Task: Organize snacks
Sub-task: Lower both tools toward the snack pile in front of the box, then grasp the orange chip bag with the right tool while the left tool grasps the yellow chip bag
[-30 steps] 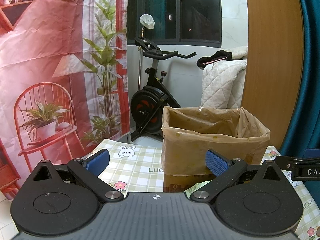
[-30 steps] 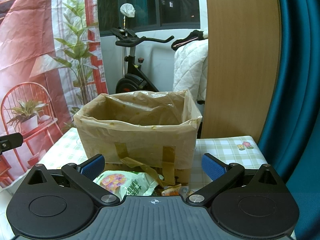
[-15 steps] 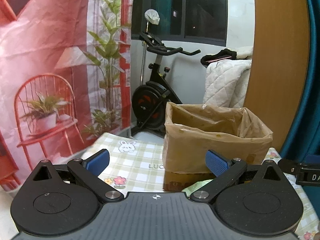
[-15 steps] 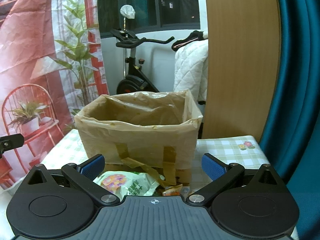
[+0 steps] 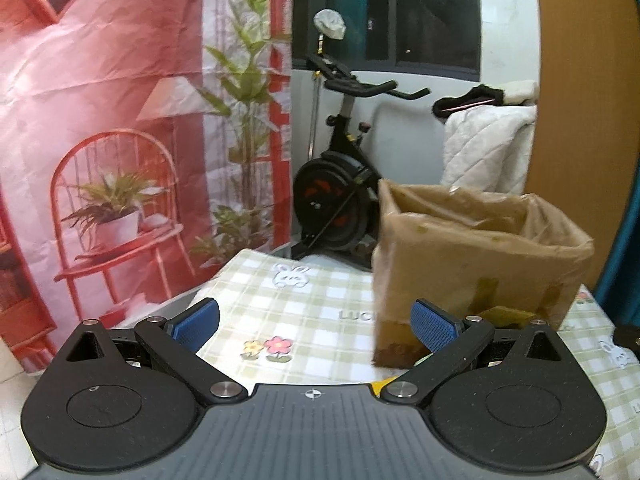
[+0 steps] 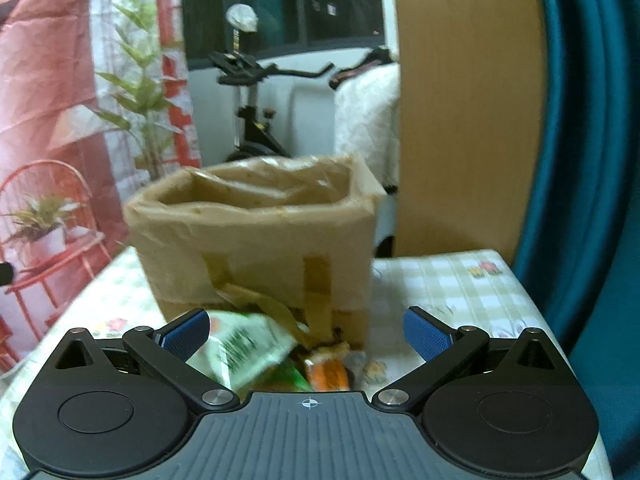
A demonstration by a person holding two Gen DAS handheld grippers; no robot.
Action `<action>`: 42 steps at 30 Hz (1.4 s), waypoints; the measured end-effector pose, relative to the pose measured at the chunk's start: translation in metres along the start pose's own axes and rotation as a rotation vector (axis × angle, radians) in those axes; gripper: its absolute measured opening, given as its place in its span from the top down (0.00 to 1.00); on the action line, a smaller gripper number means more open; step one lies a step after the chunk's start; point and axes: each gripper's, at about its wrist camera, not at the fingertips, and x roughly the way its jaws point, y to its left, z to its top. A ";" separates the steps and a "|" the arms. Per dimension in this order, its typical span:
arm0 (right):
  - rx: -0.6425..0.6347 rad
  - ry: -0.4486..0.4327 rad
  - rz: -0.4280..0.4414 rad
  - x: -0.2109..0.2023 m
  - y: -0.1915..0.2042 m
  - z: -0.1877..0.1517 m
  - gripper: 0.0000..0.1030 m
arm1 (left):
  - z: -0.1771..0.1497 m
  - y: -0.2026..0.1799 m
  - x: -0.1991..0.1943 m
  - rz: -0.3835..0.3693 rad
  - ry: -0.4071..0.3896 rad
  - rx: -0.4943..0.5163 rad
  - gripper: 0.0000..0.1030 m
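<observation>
A brown cardboard box (image 6: 256,248) lined with plastic stands open-topped on the checked tablecloth (image 6: 448,284). In front of it lie snack packets: a green-and-white bag (image 6: 244,348) and an orange packet (image 6: 326,372). My right gripper (image 6: 306,332) hovers open just above these packets, nothing between its blue pads. In the left wrist view the same box (image 5: 476,268) stands to the right, and my left gripper (image 5: 316,320) is open over bare tablecloth (image 5: 288,308) with its right pad near the box's lower corner. A yellow scrap (image 5: 380,385) peeks out by that gripper's body.
An exercise bike (image 5: 340,184) and a quilted white cover (image 5: 484,152) stand behind the table. A red printed backdrop (image 5: 100,120) hangs on the left, a wooden panel (image 6: 464,112) and a teal curtain (image 6: 580,160) on the right. The table's far edge runs just behind the box.
Both grippers have tilted down and moved forward, so more tablecloth and the snack packets show. The right wrist view is blurred by motion. Both stay open.
</observation>
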 end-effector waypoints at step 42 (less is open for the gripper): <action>0.029 0.360 0.139 0.087 -0.003 -0.120 0.28 | -0.070 -0.001 0.047 -0.147 0.141 -0.026 0.08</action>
